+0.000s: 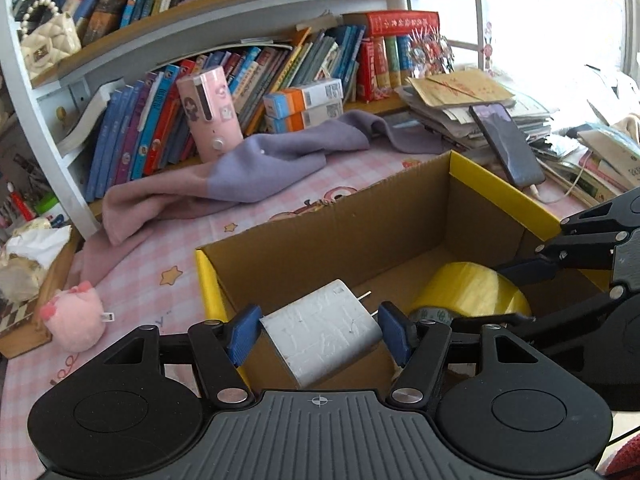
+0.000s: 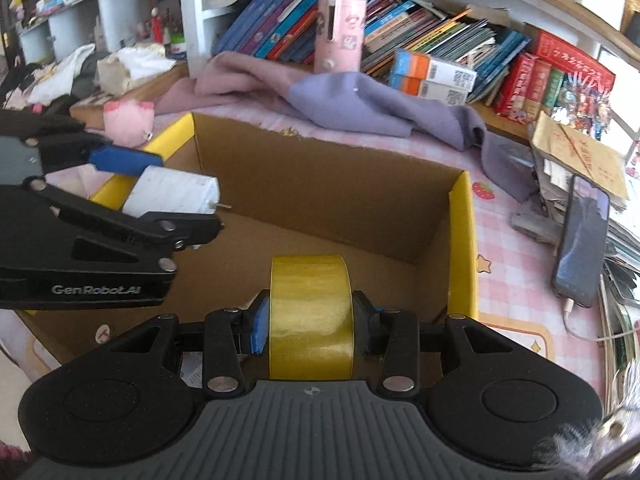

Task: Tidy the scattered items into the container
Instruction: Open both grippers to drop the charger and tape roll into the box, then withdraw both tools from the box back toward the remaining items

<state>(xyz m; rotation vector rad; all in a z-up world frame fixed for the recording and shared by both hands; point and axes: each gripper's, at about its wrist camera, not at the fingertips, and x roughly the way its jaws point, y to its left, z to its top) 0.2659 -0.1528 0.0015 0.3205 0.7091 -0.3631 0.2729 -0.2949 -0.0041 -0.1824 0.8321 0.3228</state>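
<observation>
Both over the box [image 1: 500, 196]: left tongs [image 1: 320, 330] clamp charger [image 1: 320, 332], right tongs [image 2: 311, 320] tape [image 2: 311, 316].

- "GenRobot.AI", white print, on the black side of the left gripper [image 2: 200, 216], right wrist view;
- red book [image 1: 400, 23] spine: gold characters, too small to read;
- QR codes on the orange-and-white boxes [image 2: 432, 76], undecodable

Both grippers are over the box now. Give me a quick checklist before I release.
1. Left gripper clamped on the white charger: ok.
2. Right gripper clamped on the yellow tape roll: ok.
3. Both items over the cardboard box opening: ok.
4. Grippers clear of each other: ok, close but apart.
5. Box floor free below: cannot tell, partly hidden.
6. Pink plush collected: not ok, outside the box.
</observation>
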